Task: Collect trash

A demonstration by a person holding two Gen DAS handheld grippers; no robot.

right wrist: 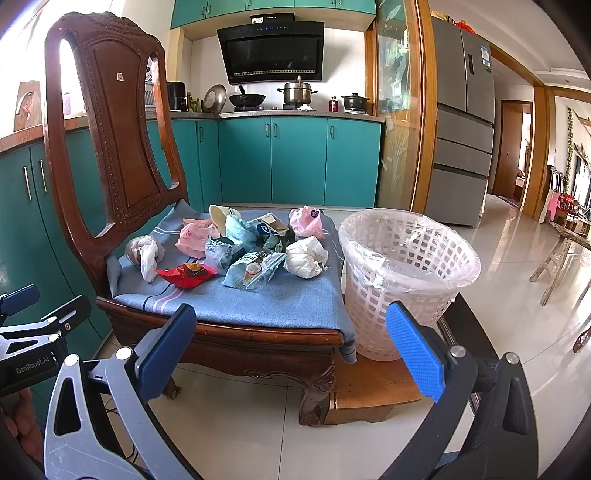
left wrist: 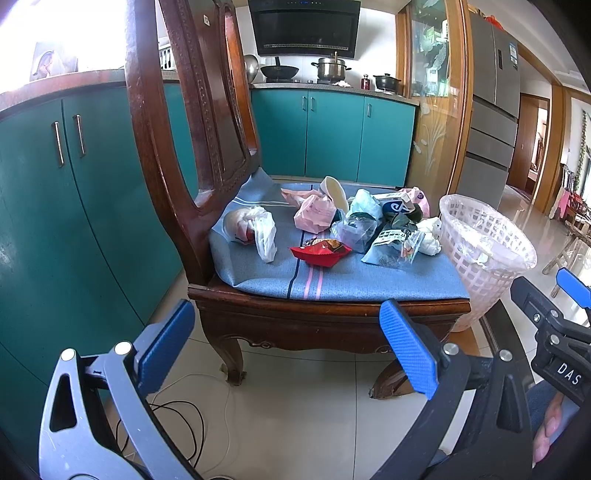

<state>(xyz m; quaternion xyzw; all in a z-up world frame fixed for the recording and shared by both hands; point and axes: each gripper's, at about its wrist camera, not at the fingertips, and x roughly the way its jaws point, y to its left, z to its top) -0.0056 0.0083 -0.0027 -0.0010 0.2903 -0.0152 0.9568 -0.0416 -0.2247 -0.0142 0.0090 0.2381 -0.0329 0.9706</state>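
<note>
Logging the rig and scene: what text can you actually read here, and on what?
"DAS": white letters on the right gripper body.
"GenRobot.AI": on the left gripper body.
Print on the green snack packet, fridge sticker and range hood display: too small or blurred.

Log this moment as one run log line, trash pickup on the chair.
left gripper open, empty | right gripper open, empty | trash pile on chair cushion | lined basket beside chair

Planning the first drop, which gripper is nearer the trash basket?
Right. The right gripper is open just in front of the basket; the left gripper, also open, sits farther left, facing the chair.
</note>
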